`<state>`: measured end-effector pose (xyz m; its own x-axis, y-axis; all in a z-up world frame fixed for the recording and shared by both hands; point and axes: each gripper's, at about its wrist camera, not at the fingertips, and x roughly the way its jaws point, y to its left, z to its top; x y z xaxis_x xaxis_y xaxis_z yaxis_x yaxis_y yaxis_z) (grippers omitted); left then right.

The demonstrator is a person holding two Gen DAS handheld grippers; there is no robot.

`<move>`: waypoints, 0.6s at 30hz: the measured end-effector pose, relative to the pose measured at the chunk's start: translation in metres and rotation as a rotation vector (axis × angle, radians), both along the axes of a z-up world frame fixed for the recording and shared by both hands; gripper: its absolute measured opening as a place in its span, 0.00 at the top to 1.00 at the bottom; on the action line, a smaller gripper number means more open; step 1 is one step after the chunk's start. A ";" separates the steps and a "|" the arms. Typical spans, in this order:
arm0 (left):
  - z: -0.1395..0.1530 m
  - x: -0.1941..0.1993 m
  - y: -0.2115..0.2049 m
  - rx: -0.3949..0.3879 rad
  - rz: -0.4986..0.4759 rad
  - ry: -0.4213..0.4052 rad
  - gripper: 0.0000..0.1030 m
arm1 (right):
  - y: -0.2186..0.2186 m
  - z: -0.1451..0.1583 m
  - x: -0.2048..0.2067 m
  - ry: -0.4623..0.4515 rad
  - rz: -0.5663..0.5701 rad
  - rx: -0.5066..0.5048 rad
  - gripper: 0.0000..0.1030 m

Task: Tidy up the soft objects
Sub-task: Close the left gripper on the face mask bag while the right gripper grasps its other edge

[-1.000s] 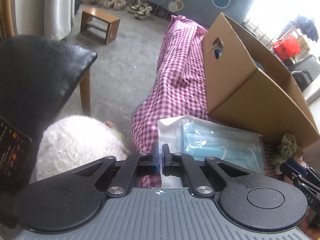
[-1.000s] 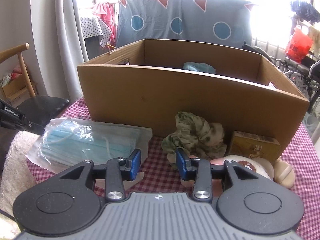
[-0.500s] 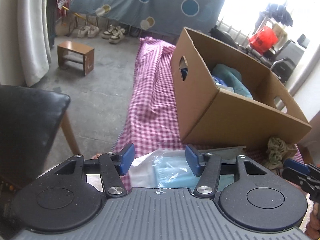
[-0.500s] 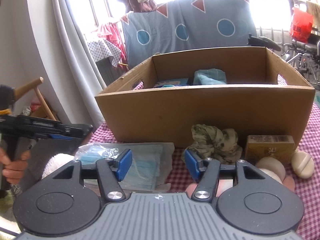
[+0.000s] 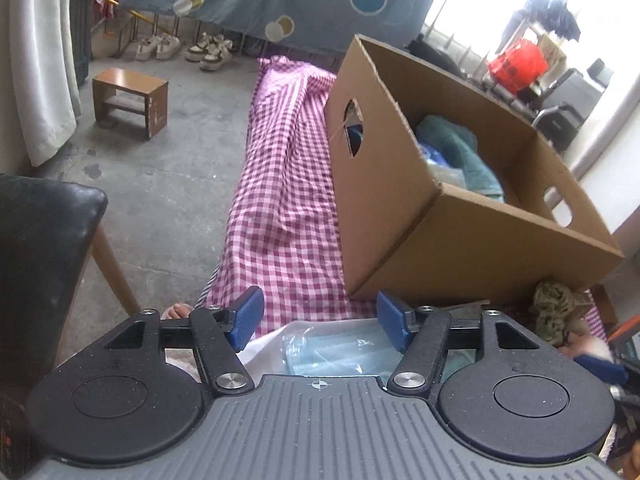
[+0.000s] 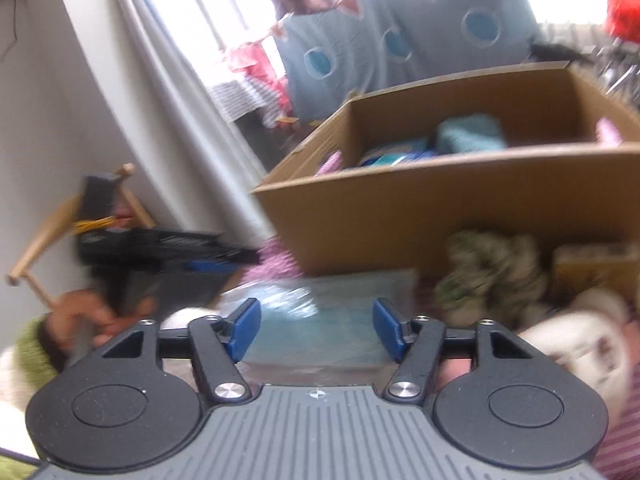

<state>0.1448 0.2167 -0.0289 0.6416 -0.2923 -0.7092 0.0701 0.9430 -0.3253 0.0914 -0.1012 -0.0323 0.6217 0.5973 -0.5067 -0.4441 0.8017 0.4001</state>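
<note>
A clear bag of blue face masks (image 5: 336,354) lies on the pink checked tablecloth (image 5: 288,208), in front of an open cardboard box (image 5: 452,216) that holds a teal towel (image 5: 460,148). My left gripper (image 5: 320,322) is open and empty just above the bag's near end. My right gripper (image 6: 316,330) is open and empty over the same bag (image 6: 320,320); that view is blurred. A crumpled green cloth (image 6: 496,268) and a white plush toy (image 6: 576,344) lie right of the bag. The left gripper also shows at the left of the right wrist view (image 6: 168,252).
A black chair seat (image 5: 36,264) stands at the left beside the table. A small brown carton (image 6: 596,264) sits against the box front. A wooden stool (image 5: 130,100) and shoes are on the concrete floor beyond. A grey curtain (image 6: 168,92) hangs left.
Both grippers have opened wide; the left was shut a second ago. Both have risen and tilted, so more of the box interior shows. The right gripper has moved left over the mask bag.
</note>
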 end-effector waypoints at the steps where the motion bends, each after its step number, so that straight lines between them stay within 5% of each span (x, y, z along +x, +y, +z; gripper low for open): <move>1: -0.002 0.004 -0.002 0.005 -0.005 0.010 0.39 | 0.003 -0.001 -0.001 0.022 0.019 0.013 0.35; 10: -0.021 0.018 -0.016 0.015 -0.087 0.144 0.39 | 0.008 -0.026 0.003 0.240 0.027 0.089 0.35; 18: -0.023 -0.013 -0.003 -0.107 -0.152 0.235 0.39 | -0.016 -0.048 0.004 0.398 -0.063 0.207 0.35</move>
